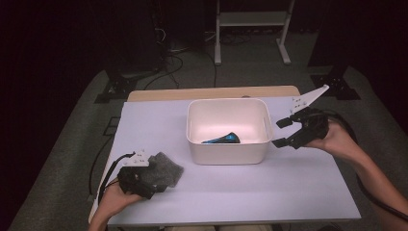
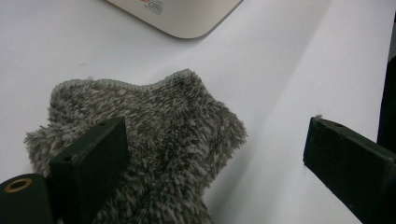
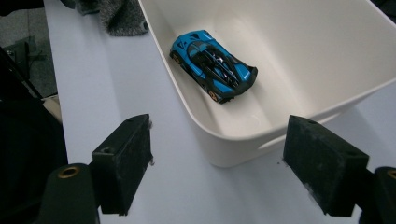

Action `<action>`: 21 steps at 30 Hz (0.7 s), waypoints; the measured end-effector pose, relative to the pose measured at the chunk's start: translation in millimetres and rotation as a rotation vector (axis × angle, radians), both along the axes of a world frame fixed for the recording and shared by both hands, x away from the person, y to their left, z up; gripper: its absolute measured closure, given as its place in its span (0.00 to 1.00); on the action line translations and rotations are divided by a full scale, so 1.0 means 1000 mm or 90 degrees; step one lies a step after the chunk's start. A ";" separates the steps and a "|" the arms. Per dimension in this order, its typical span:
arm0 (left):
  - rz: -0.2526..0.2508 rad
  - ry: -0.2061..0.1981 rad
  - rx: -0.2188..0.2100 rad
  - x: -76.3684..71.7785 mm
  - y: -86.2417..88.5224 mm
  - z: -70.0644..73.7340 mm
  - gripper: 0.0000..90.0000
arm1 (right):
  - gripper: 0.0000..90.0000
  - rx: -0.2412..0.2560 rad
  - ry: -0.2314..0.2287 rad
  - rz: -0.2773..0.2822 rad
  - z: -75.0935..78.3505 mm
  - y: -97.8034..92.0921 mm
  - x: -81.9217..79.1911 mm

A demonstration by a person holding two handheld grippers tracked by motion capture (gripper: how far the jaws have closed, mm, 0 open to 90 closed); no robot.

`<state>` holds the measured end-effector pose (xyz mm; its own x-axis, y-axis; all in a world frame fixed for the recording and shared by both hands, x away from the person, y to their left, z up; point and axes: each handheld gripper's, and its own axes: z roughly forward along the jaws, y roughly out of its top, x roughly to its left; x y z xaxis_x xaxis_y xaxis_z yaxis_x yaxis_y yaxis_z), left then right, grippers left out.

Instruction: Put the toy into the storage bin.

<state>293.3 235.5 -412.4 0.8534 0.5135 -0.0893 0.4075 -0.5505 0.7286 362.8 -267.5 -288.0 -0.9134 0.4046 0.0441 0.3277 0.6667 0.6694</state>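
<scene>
**A:** Where is the grey fuzzy cloth (image 2: 149, 144) lying relative to the left claw (image 2: 215, 154)?

**B:** In the left gripper view it lies flat on the table (image 2: 289, 70), under and around the jaw at about 8 o'clock. That jaw rests over the pile, while the other jaw, at about 4 o'clock, stands over bare table, well clear of the cloth. The jaws are spread wide apart, clamped on nothing.

**A:** And from the high view?

**B:** The cloth (image 1: 166, 169) sits near the table's front left corner, at roughly 8 o'clock from the white bin (image 1: 227, 149). The left claw (image 1: 139, 185) is on its near left edge, overlapping it.

**A:** The right claw?

**B:** The right claw (image 1: 283, 133) hovers just beside the bin's right wall, at 3 o'clock from it, jaws apart and empty. In the right gripper view the bin's corner (image 3: 224, 140) lies between those jaws, a little beyond them.

**A:** Anything in the bin?

**B:** A blue toy car (image 3: 212, 65) lies on the bin floor against one wall; in the high view it (image 1: 222, 140) is at the near side of the bin.
</scene>
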 end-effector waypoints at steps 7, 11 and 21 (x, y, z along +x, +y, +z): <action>0.003 -0.002 -0.001 0.000 0.000 0.000 0.07 | 0.24 0.010 0.009 -0.021 -0.010 -0.015 -0.005; 0.003 -0.004 -0.002 0.000 0.000 0.000 0.07 | 0.24 0.016 0.012 -0.029 -0.018 -0.023 -0.008; 0.004 -0.006 -0.003 0.001 -0.002 -0.001 0.07 | 0.22 0.026 0.018 -0.043 -0.036 -0.031 -0.014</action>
<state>294.1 233.3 -413.1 0.8514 0.5180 -0.0830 0.4034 -0.5452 0.7349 348.4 -299.0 -323.8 -0.8824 0.4624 0.0866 0.3896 0.6151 0.6855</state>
